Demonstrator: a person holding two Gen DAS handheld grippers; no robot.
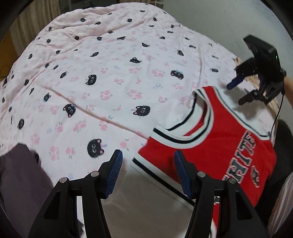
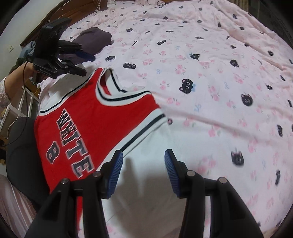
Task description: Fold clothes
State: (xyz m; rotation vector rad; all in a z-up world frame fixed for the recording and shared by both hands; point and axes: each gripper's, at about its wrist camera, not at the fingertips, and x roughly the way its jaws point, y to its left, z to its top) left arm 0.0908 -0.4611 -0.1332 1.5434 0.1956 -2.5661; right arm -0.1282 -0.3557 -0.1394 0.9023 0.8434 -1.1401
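A red sleeveless jersey with white and black trim, the word WHITE and the number 8 lies face up at the near edge of the bed; it also shows in the right wrist view. My left gripper is open and empty, just above the jersey's one armhole edge. My right gripper is open and empty, beside the jersey's other armhole edge. Each gripper shows in the other's view, the right gripper and the left gripper, both open near the jersey's shoulder straps.
The bed is covered by a pink sheet printed with black cat faces and roses. A dark purple-grey garment lies further along the bed and at the left wrist view's left edge. A wooden headboard and white wall lie behind.
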